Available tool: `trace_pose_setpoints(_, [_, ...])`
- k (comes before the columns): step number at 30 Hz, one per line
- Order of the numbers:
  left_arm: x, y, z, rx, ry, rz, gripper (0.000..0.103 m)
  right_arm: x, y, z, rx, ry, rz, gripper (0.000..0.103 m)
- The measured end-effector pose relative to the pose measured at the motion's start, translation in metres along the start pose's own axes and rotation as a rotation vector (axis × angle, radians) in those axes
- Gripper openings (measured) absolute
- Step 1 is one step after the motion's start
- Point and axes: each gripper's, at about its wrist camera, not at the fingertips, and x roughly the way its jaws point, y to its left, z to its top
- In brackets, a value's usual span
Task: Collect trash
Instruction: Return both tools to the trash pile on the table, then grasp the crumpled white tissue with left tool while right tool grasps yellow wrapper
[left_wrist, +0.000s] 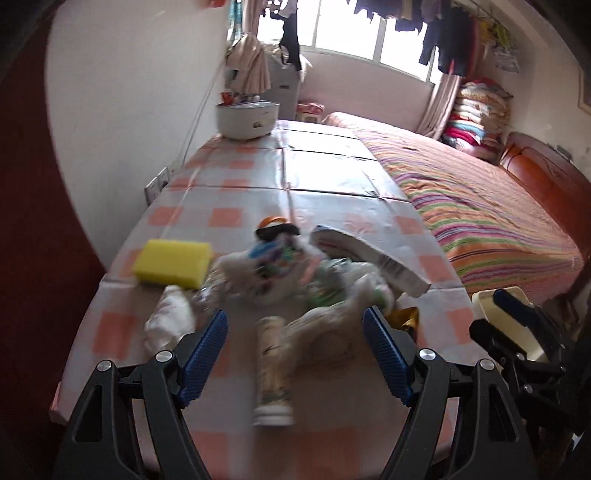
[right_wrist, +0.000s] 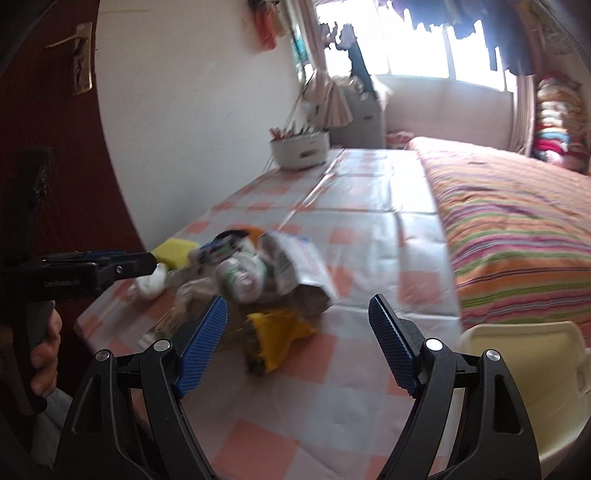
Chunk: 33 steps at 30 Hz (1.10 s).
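A blurred heap of trash lies mid-tabletop just ahead of the left tongs and right tongs, both spread wide and empty; a striped bed borders the right edge, bare checked cloth stretching beyond

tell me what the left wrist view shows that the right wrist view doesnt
Only the left wrist view: a tall bottle lying on the table between the open left gripper fingers, and a dark wooden headboard.

Only the right wrist view: a door handle, the hand gripping the left gripper's handle, and a yellow wrapper seen in full.

Both: the checked tablecloth, yellow sponge, trash pile, white pot, striped bed and cream bin.
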Motion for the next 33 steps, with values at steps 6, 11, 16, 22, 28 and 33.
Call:
trace_pose_setpoints(6, [0.012, 0.026, -0.022, -0.019, -0.012, -0.102, 0.074, 0.027, 0.011, -0.013, -0.057, 0.091, -0.102, 0.078])
trace_pose_setpoints(11, [0.01, 0.016, -0.019, 0.046, 0.01, -0.163, 0.074, 0.042, 0.011, -0.024, -0.067, 0.144, -0.153, 0.078])
trace_pose_setpoints(16, [0.006, 0.022, -0.028, 0.083, 0.03, -0.171, 0.074, 0.058, 0.025, -0.025, -0.121, 0.184, -0.183, 0.078])
trace_pose_setpoints(22, [0.002, 0.034, -0.034, 0.087, 0.027, -0.138, 0.074, 0.082, 0.017, -0.02, -0.105, 0.227, -0.177, 0.055])
trace_pose_setpoints(28, [0.009, 0.057, -0.038, 0.061, 0.05, -0.093, 0.074, 0.086, 0.009, -0.021, -0.056, 0.258, -0.137, 0.032])
trace_pose_setpoints(33, [0.014, 0.074, -0.037, 0.021, 0.072, -0.075, 0.074, 0.08, 0.003, -0.021, -0.026, 0.249, -0.118, 0.026])
